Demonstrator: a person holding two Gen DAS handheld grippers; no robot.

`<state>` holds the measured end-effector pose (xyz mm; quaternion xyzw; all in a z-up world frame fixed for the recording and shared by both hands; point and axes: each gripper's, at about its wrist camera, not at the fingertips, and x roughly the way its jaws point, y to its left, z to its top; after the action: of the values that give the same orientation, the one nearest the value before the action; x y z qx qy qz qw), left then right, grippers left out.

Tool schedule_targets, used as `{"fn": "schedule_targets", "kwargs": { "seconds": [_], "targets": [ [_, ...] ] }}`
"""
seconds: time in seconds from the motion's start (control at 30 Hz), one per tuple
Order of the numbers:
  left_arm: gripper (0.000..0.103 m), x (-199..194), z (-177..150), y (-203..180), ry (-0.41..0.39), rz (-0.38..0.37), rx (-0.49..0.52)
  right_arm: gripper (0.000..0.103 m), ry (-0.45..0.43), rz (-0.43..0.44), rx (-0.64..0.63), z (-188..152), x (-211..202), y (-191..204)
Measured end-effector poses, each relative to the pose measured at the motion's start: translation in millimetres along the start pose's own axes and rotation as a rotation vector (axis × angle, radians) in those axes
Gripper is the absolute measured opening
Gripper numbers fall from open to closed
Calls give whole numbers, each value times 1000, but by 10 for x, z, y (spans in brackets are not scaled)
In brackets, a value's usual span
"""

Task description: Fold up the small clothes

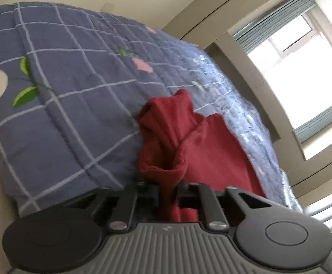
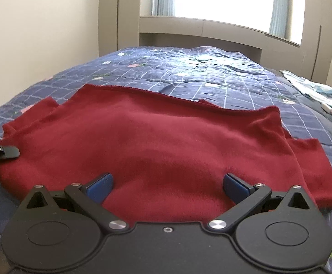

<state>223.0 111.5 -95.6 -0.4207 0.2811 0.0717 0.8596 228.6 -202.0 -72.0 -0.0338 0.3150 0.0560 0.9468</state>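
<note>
Presently, step in hand: a first fold looks to be under way; the left gripper (image 1: 168,189) has a bunched edge of the red garment (image 2: 154,141) and appears set to carry it across. A judgement only.
Left jaws: pressed together on a gathered fold of the red cloth, which rises in a rumpled hump just ahead of the fingers in the left wrist view.
Right jaws: spread wide, nothing between them; the right gripper (image 2: 167,186) hovers low over the near edge of the garment, its blue pads (image 2: 101,183) apart from each other. Whether they touch the cloth I cannot tell.
Garment position: spread mostly flat on the bed, body broad across the middle, one sleeve (image 2: 314,166) lying off to the right, another part trailing at the left side near the left gripper's tip.
Next move calls for: a matching grip by the right gripper on the near hem or a corner, then both lifting evenly so the cloth folds on a straight line; soft knit, likely to sag and drag if lifted on one side only.
Surface: quilted blue bedspread (image 2: 211,77) with a pale grid and small flowers, soft and somewhat wrinkled.
Other items: pale clothes (image 2: 312,86) heaped at the far right of the bed.
Room: bright window (image 2: 223,0) beyond the bed, grey-blue curtains, beige cabinets (image 2: 118,18) and plain walls.
</note>
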Motion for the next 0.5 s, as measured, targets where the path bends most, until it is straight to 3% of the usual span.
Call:
{"fn": "schedule_targets", "kwargs": {
  "seconds": [0.1, 0.23, 0.37, 0.5],
  "targets": [
    [7, -97, 26, -219, -66, -37, 132, 102, -21, 12, 29, -25, -55, -57],
    [7, -160, 110, -607, -101, -140, 288, 102, -69, 12, 74, 1, -145, -213],
    [7, -151, 126, -1196, -101, -301, 455, 102, -144, -16, 139, 32, -322, -497],
    [7, -151, -96, -1854, -63, -473, 654, 102, -207, -114, 211, 7, -552, -853]
  ]
}}
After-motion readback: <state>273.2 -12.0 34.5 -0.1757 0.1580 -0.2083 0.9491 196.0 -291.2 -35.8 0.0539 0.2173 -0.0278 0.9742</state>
